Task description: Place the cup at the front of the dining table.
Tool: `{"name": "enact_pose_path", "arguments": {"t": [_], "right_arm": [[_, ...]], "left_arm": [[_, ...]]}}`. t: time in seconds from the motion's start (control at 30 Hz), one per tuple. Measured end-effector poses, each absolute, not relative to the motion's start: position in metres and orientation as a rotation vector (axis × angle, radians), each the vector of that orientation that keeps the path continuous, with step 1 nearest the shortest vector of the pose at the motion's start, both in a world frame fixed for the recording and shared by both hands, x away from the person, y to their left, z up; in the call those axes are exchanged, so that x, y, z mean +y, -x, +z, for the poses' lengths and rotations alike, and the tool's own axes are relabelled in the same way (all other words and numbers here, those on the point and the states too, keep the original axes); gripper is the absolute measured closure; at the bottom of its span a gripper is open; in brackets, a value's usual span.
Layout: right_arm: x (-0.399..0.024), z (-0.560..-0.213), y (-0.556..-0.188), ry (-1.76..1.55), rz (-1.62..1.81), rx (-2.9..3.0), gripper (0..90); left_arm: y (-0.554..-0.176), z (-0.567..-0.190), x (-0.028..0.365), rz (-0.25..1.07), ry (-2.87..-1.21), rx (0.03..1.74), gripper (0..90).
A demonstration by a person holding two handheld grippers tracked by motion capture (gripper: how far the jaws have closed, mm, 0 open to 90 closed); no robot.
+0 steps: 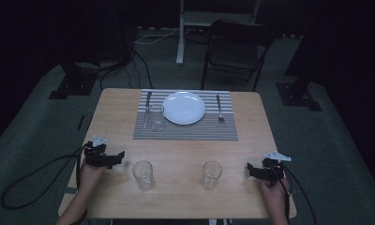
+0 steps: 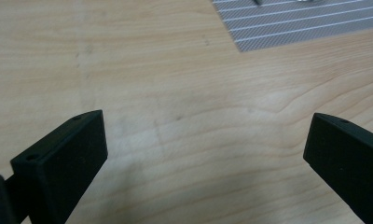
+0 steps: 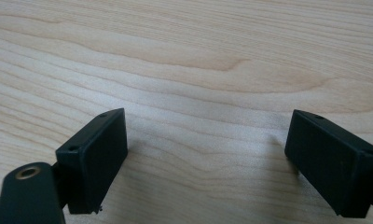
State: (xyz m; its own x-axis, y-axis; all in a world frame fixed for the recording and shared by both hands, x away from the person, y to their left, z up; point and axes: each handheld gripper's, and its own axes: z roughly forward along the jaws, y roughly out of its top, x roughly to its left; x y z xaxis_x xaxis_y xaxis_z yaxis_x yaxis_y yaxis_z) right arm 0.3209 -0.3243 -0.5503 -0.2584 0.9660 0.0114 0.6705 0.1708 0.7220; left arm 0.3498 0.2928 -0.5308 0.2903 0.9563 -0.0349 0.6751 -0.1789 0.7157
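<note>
A white plate [image 1: 184, 108] lies on a grey striped placemat [image 1: 185, 131] at the table's far middle, with a knife [image 1: 147, 103] on its left and a fork [image 1: 219, 109] on its right. One clear glass [image 1: 156, 117] stands on the mat beside the knife. Two more glasses [image 1: 143, 175] [image 1: 211, 175] stand near the front edge. My left gripper [image 1: 117, 157] rests at the front left, open over bare wood [image 2: 203, 130]. My right gripper [image 1: 251, 169] sits at the front right, open and holding nothing [image 3: 205, 135].
The wooden table [image 1: 115, 122] stands on a dark floor. A folding chair [image 1: 235, 47] and a white stand [image 1: 180, 33] are behind it. Cables [image 1: 31, 176] trail off the left side. A corner of the placemat [image 2: 296, 21] shows in the left gripper view.
</note>
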Motion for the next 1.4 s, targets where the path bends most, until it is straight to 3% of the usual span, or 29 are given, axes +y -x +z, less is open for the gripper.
{"name": "enact_pose_path", "arguments": {"t": [0.33,1.27,1.4], "right_arm": [[-0.324,-0.55,-0.321,-1.543,0.864,1.997,12.7],[-0.324,-0.55,-0.321,-1.544,0.864,1.998,12.7],[-0.324,-0.55,-0.321,-1.544,0.864,1.998,12.7]], "left_arm": [[-0.324,-0.54,0.299,0.59,-1.927,1.519,0.1],[-0.272,-0.544,0.322,0.844,-1.837,1.757,0.1],[-0.268,-0.543,0.324,0.803,-1.802,1.756,0.1]]}}
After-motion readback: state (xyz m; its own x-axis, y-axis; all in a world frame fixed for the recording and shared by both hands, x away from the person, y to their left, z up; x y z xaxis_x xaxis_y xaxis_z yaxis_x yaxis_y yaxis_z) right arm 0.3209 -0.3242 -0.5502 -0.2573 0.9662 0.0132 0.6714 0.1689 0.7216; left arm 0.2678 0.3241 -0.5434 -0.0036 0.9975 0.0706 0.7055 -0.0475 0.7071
